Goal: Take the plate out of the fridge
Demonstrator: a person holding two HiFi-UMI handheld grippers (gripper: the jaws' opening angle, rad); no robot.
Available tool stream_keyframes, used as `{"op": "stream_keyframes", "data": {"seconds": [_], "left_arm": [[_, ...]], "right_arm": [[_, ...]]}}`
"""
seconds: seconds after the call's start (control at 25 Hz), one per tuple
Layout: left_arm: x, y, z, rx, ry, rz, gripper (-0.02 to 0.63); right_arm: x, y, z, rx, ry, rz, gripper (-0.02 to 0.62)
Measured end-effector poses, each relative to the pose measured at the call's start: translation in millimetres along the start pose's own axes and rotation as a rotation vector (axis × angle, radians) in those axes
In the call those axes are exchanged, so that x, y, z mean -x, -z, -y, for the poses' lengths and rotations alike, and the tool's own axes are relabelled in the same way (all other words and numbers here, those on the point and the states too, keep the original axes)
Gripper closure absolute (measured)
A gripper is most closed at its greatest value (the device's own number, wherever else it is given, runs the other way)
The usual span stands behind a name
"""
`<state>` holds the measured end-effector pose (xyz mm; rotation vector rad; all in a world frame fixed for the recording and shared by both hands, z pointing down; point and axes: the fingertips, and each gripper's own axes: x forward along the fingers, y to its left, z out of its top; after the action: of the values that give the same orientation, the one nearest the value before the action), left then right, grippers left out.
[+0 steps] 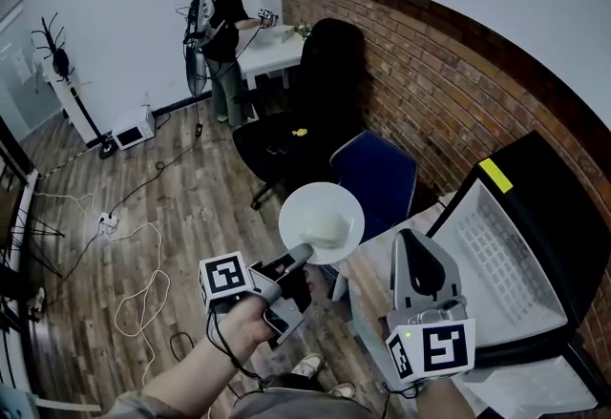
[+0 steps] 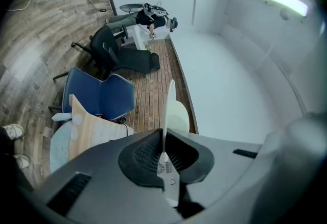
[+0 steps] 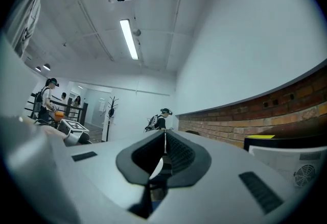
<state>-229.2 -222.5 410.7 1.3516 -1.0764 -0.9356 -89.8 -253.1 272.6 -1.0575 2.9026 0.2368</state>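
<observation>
Currently, the left gripper (image 1: 304, 253) is clamped on the lower rim of the white plate (image 1: 321, 215). The plate is outside the fridge (image 1: 554, 217), held in the air to its left, above the wooden floor (image 1: 181, 207) and just in front of the blue chair (image 1: 377, 174). In the left gripper view, the plate (image 2: 167, 110) stands edge-on and rises straight out from between the closed jaws of the left gripper (image 2: 163, 139). The right gripper (image 1: 413, 245) points upward beside the fridge. In its own view the right gripper (image 3: 164, 149) has its jaws pressed together with nothing held. The fridge stands open at the right, with a white ribbed inner panel (image 1: 496, 260) exposed. From this angle, its contents cannot be made out. Behind the blue chair stands a black chair (image 1: 305, 112).
</observation>
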Motion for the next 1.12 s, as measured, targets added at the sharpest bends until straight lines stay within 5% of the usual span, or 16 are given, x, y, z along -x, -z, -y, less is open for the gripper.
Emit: {"op": "stream_keyframes", "data": {"seconds": [0.56,1.12], "left_arm": [[75,-41,-49,0.039,-0.058,0.126,0.58],[88,-40,-84,0.092,-0.096,0.149,0.58]], "right_arm": [[-37,43,-87,-0.058,-0.184,-0.083,0.565],[-36,88,-111,-0.082,-0.229,-0.182,0.565]]}}
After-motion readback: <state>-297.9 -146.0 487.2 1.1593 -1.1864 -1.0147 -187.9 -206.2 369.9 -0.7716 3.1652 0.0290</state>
